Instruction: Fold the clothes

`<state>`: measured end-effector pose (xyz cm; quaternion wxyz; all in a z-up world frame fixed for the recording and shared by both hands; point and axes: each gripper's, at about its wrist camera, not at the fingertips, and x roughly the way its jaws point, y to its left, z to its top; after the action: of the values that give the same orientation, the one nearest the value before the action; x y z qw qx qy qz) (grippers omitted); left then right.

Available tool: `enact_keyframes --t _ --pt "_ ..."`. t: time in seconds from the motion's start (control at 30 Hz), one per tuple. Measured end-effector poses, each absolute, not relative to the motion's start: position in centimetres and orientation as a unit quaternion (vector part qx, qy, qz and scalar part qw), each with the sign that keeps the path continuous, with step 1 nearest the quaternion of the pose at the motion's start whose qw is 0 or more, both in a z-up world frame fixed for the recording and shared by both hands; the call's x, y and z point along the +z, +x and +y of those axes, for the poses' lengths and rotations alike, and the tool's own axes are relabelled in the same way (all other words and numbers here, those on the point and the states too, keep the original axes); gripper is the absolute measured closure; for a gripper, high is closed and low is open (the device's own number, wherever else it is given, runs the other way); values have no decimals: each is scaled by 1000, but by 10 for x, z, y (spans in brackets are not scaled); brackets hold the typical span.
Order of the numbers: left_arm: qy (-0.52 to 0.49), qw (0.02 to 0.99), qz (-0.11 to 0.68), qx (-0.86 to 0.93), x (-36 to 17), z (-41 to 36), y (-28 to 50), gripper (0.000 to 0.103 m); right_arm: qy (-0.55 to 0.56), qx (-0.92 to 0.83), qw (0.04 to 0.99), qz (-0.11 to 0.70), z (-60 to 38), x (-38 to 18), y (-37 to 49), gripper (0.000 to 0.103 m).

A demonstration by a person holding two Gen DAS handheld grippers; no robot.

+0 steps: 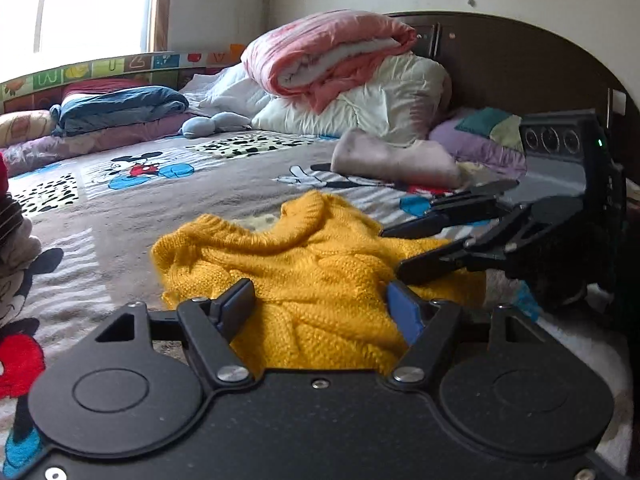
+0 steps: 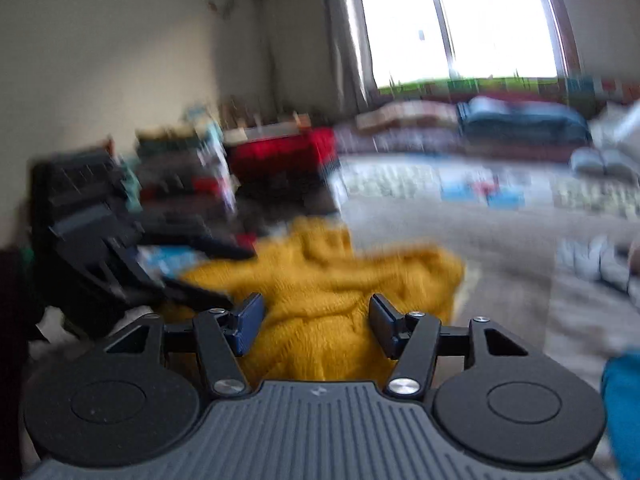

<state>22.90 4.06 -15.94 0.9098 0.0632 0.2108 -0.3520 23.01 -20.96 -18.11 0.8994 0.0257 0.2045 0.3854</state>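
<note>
A mustard-yellow knit sweater [image 1: 304, 264] lies bunched on the cartoon-print bedspread [image 1: 160, 200]. My left gripper [image 1: 320, 308] stands open at the sweater's near edge, and knit fills the gap between its blue-padded fingers. From the right, my right gripper [image 1: 392, 252] reaches over the sweater's other side with its fingers apart. The right wrist view is blurred. There the sweater [image 2: 340, 280] sits between the open right gripper [image 2: 316, 320], and the left gripper [image 2: 240, 278] comes in from the left.
A pink quilt [image 1: 332, 52] tops white quilts against the dark headboard [image 1: 520, 72]. Beyond the sweater lies a beige folded cloth [image 1: 392, 156]. A blue folded blanket [image 1: 120, 108] rests by the window side. Stacked clothes [image 2: 272, 156] stand at the bed's far edge.
</note>
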Motion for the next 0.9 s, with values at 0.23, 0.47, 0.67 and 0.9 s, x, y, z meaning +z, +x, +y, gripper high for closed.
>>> enact_keyframes --t 0.23,0.47,0.67,0.9 --pt "68 908 224 -348 -171 40 236 26 30 385 892 233 -209 -193 242 42" --pt "30 916 194 -350 -139 65 217 58 51 386 901 193 -218 -178 224 45" --pt "48 904 204 -372 -136 66 200 76 53 407 900 145 -224 -154 199 65" --pt "64 902 235 -357 -167 55 210 75 38 376 896 233 -215 -187 220 66"
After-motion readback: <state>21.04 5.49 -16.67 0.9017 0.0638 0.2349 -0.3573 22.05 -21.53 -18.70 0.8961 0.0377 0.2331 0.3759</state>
